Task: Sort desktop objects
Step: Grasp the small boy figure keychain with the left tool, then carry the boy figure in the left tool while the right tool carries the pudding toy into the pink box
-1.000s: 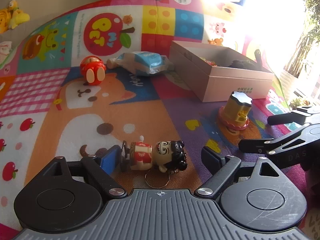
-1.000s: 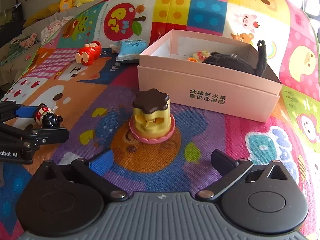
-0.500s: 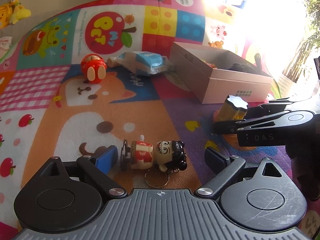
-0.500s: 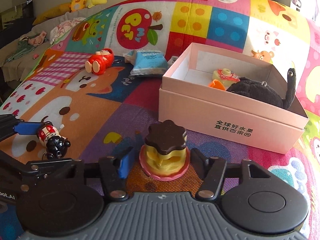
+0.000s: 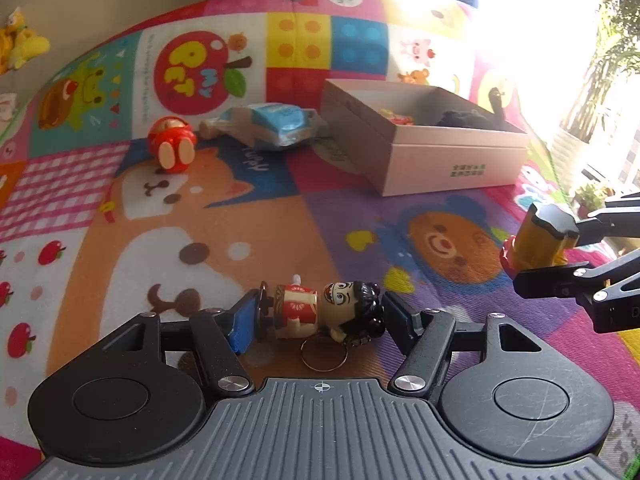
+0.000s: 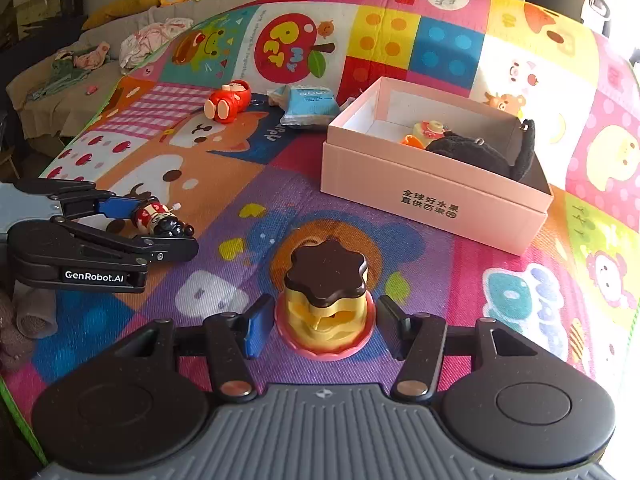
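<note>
Left wrist view, left hand-held gripper (image 5: 316, 318): its fingers are pinching a small doll (image 5: 320, 310) end to end, one pad at the feet, one at the black-haired head.
Doll's long axis: lying crosswise, 9 to 3 o'clock, its key ring (image 5: 323, 354) dangling toward 6.
Box from here: the pink box (image 5: 452, 160) is sitting at 1 o'clock, well apart, open side up.
In the way: nothing is lying on that line over the play mat (image 5: 280, 232); a red toy (image 5: 172, 146) and a blue packet (image 5: 272, 124) are lying off at 11 and 12.
Right wrist view, right hand-held gripper (image 6: 320, 326): its fingers are closing on a pudding toy (image 6: 326, 300), standing upright; whether it is off the mat I cannot tell.
Box from here: the box is lying at 1 o'clock, nearer to this hand than to the left one, I judge.
Inside the box: a black plush (image 6: 480, 152) is filling the right end; free floor is showing at the left.
</note>
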Motion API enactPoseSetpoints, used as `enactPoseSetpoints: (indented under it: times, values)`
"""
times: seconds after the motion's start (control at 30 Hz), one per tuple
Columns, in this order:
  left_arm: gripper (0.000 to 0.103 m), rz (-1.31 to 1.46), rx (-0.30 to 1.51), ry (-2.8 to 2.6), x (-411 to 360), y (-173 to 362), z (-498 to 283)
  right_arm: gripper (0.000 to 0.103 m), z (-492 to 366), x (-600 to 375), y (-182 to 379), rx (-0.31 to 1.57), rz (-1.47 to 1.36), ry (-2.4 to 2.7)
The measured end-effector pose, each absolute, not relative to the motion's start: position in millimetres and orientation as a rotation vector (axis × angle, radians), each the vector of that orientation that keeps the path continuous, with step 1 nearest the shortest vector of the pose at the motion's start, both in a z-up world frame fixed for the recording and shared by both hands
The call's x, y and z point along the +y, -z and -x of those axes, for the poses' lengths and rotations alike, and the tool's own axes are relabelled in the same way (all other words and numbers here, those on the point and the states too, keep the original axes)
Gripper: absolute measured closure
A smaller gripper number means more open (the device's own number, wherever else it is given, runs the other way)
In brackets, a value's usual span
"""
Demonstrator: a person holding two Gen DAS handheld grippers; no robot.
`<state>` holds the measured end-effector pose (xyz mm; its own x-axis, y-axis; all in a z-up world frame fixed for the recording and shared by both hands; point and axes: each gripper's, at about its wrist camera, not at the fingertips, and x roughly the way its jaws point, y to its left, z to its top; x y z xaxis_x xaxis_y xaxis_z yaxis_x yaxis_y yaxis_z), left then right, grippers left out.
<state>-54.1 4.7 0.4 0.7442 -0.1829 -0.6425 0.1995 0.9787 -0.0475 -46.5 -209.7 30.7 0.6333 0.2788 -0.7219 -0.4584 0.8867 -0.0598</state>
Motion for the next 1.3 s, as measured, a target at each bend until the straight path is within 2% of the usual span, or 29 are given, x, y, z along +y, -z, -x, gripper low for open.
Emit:
enactPoseSetpoints:
  times: [0.33, 0.5, 0.67, 0.87, 1.2, 1.23, 1.3]
  values:
    - [0.033, -0.064, 0.559, 0.419, -34.9, -70.0, 75.0, 0.047, 73.8, -250.5, -107.2, 0.595, 0.153, -0.379]
    - [0.032, -0.095, 0.432, 0.441, -47.4, -116.3, 61.9, 0.047, 77.6, -266.7, -150.7, 0.448, 0.132, -0.328]
    - [0.032, -0.125, 0.370, 0.432, -62.8, -135.5, 30.2, 0.047, 68.3, -276.0, -169.8, 0.379, 0.109, -0.305]
    - [0.033, -0.133, 0.428, 0.407, -77.2, -117.1, -27.9, 0.047, 44.7, -283.7, -166.4, 0.379, 0.090, -0.272]
    - [0.032, -0.127, 0.514, 0.399, -80.3, -57.7, -95.7, 0.047, 6.0, -282.8, -132.6, 0.500, 0.088, -0.249]
    - [0.030, -0.113, 0.522, 0.412, -78.9, -54.0, -98.9, 0.047, 3.6, -281.7, -131.2, 0.508, 0.091, -0.249]
    - [0.017, -0.077, 0.545, 0.425, -73.6, -49.4, -97.8, 0.047, -0.7, -280.2, -129.4, 0.517, 0.091, -0.248]
